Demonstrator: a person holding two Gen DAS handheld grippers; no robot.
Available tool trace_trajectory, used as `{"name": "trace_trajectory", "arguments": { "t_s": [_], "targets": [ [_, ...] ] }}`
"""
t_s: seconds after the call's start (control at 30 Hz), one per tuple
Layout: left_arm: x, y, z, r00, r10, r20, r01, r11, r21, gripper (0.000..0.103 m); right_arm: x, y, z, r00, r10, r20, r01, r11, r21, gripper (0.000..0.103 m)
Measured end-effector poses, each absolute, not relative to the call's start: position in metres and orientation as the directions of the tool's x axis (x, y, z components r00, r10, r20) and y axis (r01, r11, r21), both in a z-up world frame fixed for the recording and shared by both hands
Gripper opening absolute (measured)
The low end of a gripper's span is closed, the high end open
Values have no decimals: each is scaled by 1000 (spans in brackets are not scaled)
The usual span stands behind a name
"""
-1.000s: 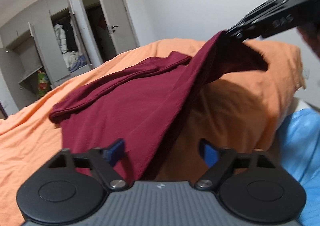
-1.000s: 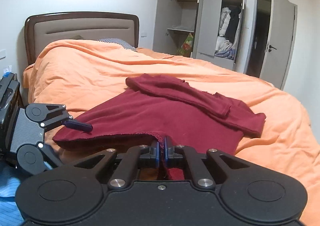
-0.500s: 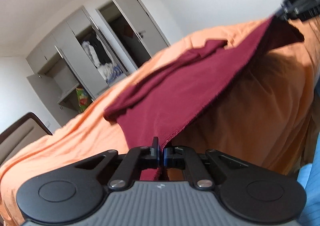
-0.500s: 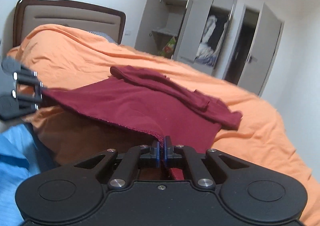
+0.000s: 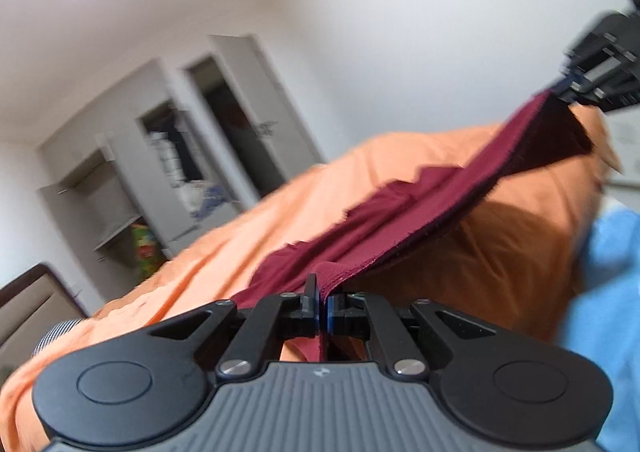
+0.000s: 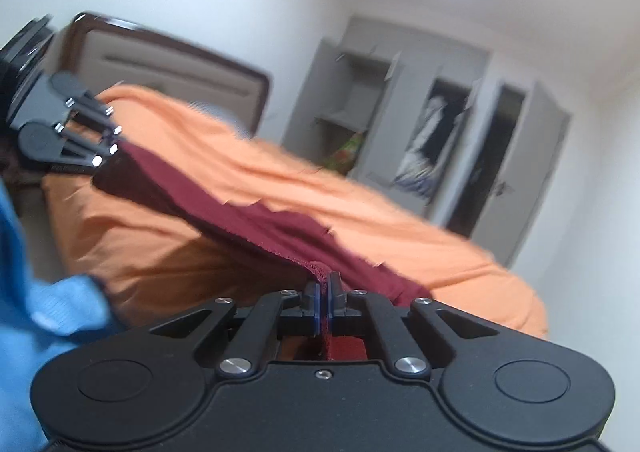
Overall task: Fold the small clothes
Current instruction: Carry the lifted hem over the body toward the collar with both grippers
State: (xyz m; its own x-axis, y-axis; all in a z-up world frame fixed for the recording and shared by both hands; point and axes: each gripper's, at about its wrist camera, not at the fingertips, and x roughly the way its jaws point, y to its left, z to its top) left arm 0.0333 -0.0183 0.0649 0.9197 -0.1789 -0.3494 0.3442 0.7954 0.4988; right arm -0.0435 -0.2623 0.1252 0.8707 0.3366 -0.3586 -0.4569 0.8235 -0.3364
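**Hem lifted off the bed**

Since a second ago the left gripper (image 5: 323, 302) has closed on the dark red knit garment (image 5: 400, 220) and both grippers have risen, stretching its near edge above the orange bedspread (image 5: 500, 252).

Left wrist view: jaws clamped on the hem; the right gripper (image 5: 572, 86) pinches the far corner.

Right wrist view: its own jaws are shut on cloth too. Uneven pulling could slip the thin hem free, or drag the bunched sleeves (image 6: 304, 224) crooked.
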Motion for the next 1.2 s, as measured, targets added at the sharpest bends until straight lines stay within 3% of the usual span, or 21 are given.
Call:
{"name": "trace_trajectory", "arguments": {
  "t_s": [0.2, 0.37, 0.53, 0.67, 0.93, 1.2],
  "targets": [
    [55, -11, 79, 869, -241, -432, 436, 786, 438, 2, -20, -273, 135, 833, 361, -419, -500, 814, -295, 2],
    [92, -3, 116, 851, -243, -465, 436, 821, 369, 3, 5, -265, 157, 843, 345, -413, -509, 762, -401, 2],
    [133, -4, 168, 842, -262, -471, 486, 748, 453, 3, 57, -261, 195, 871, 315, -377, -485, 673, -558, 3],
    [197, -10, 185, 835, -263, -483, 509, 702, 498, 3, 124, -267, 212, 873, 299, -384, -480, 660, -578, 3],
    [352, -4, 174, 773, -251, -583, 528, 765, 370, 3, 275, -259, 192, 852, 237, -467, -492, 664, -563, 4],
    [465, 27, 115, 660, -267, -703, 520, 837, 170, 3, 395, -263, 135, 757, 214, -617, -533, 748, -395, 5]
  ]
}}
